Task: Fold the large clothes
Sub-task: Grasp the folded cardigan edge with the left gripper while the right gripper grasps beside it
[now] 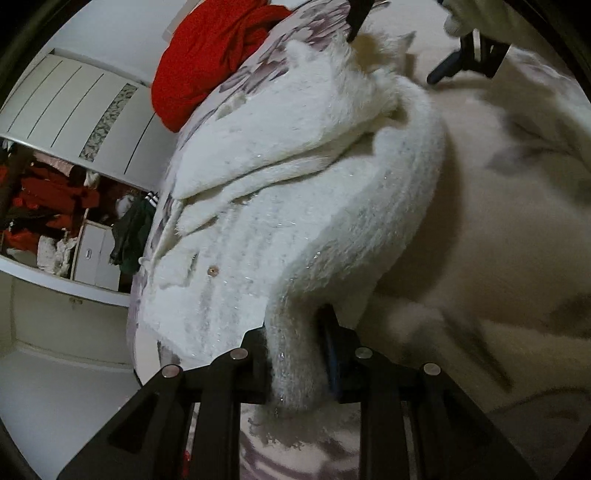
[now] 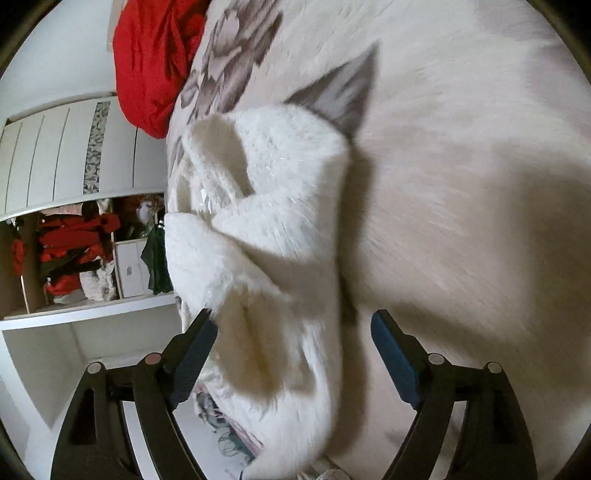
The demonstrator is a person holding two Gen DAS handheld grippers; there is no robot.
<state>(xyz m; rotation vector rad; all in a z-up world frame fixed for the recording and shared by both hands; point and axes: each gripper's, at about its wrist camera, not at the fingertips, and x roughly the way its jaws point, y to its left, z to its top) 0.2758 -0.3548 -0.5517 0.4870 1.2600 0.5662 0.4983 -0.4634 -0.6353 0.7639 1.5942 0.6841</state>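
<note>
The left wrist view shows a white fluffy sweater that lies half folded on a bed cover with a pale flower print. The sweater has a small round button on its front, and thin shiny threads run through the knit. One thick edge of it hangs toward the camera, and the left gripper is clamped on this edge, so the cloth is squeezed between the two black fingers. At the top right of the same view a gloved hand holds the right gripper above the bed cover, away from the sweater's far end. In the right wrist view the sweater is seen as a bundle with a rounded fold at its top, near the bed's left edge. The right gripper has its fingers wide apart; a part of the sweater lies between them, but the blue pads do not press on it. A red garment lies on the bed beyond the sweater. Further left stands an open wardrobe with red and dark clothes on its shelves.
</note>
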